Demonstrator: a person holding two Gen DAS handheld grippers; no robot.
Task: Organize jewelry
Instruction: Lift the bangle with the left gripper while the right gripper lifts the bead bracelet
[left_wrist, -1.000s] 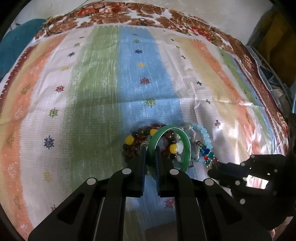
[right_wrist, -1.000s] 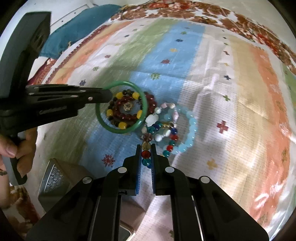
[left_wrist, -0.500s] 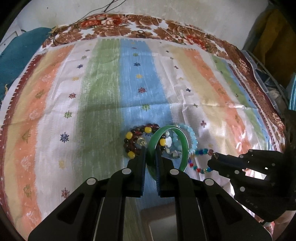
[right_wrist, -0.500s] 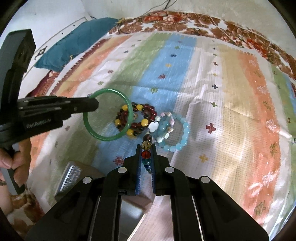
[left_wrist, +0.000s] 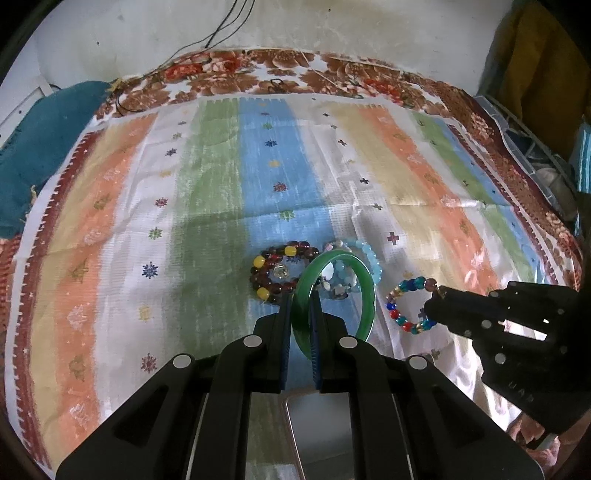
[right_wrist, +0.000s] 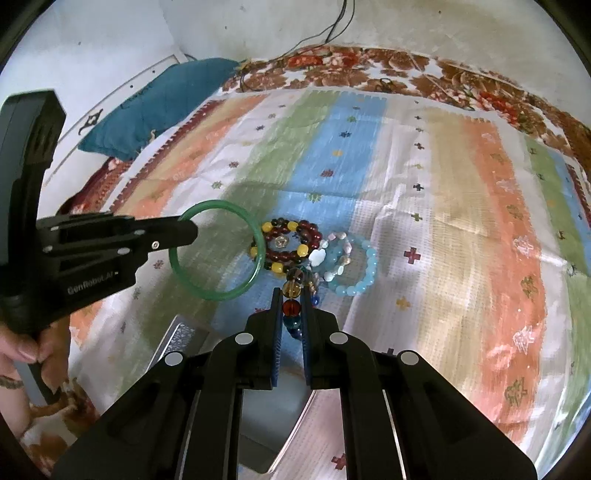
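My left gripper (left_wrist: 300, 295) is shut on a green bangle (left_wrist: 365, 284) and holds it above the striped cloth; it also shows in the right wrist view (right_wrist: 192, 236) with the bangle (right_wrist: 221, 295). My right gripper (right_wrist: 291, 295) is shut on a multicolour bead bracelet (right_wrist: 293, 288), lifted off the cloth; in the left wrist view that bracelet (left_wrist: 400, 312) hangs from the right gripper (left_wrist: 434, 295). A dark red and yellow bead bracelet (left_wrist: 284, 269) and a light blue bead bracelet (left_wrist: 365, 253) lie on the cloth.
A metal tray (right_wrist: 181, 339) lies on the cloth just below both grippers, mostly hidden by them. A teal cushion (right_wrist: 162, 99) lies at the far left. Cables (left_wrist: 221, 29) run down the wall. A crate (left_wrist: 535, 147) stands at the right edge.
Both grippers have risen and drawn back from the pile. The green bangle and the multicolour bracelet have come off the cloth, away from the two bracelets left lying.
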